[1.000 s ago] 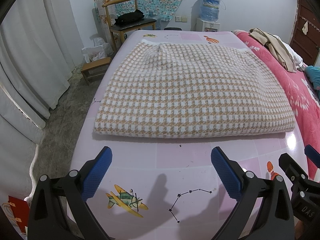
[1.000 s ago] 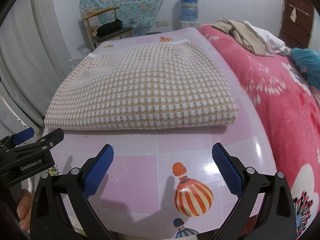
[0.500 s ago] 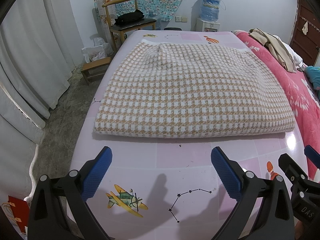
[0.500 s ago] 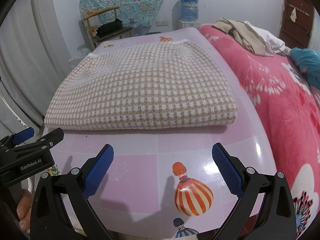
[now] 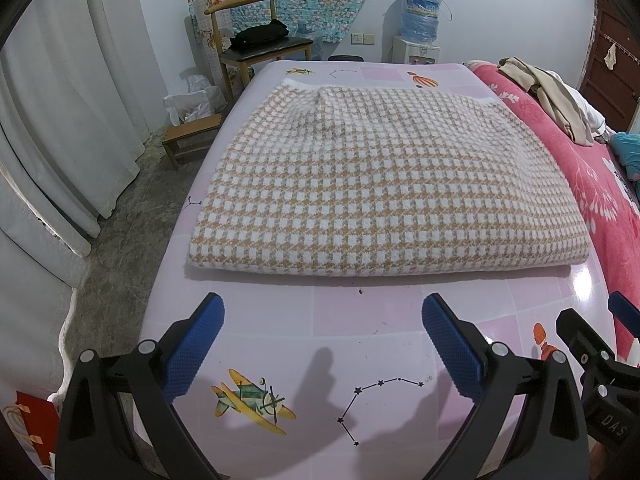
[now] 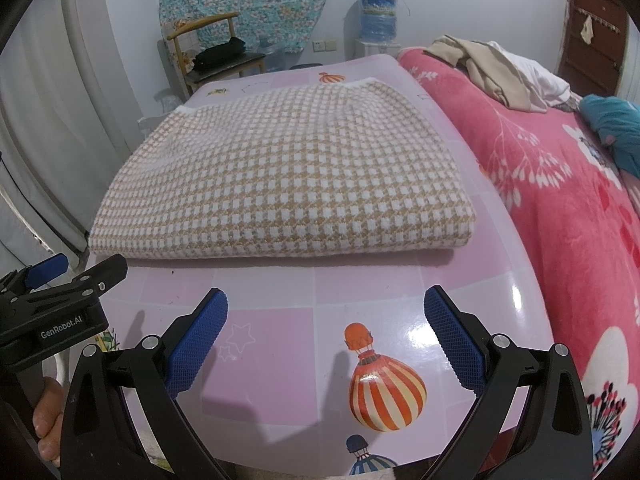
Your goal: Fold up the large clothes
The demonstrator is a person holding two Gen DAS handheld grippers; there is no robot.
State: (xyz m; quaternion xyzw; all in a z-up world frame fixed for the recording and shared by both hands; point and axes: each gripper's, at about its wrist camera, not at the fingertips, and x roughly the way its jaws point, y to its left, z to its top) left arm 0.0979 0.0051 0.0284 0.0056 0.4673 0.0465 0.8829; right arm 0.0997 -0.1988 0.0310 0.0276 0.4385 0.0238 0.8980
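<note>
A tan-and-white houndstooth garment (image 5: 380,188) lies folded in a flat rectangle on the pink table (image 5: 360,316); it also shows in the right wrist view (image 6: 280,176). My left gripper (image 5: 322,312) is open and empty, a little short of the garment's near folded edge. My right gripper (image 6: 326,304) is open and empty, also short of that edge, over the pink table (image 6: 264,336). The left gripper's body (image 6: 52,308) shows at the left of the right wrist view. The right gripper's body (image 5: 592,364) shows at the right of the left wrist view.
A pink floral bed (image 6: 560,200) adjoins the table's right side, with beige clothes (image 6: 488,68) and a teal item (image 6: 612,128) on it. A wooden chair (image 5: 256,48), a small stool (image 5: 188,140), a water dispenser (image 5: 416,20) and white curtains (image 5: 52,120) stand behind and left.
</note>
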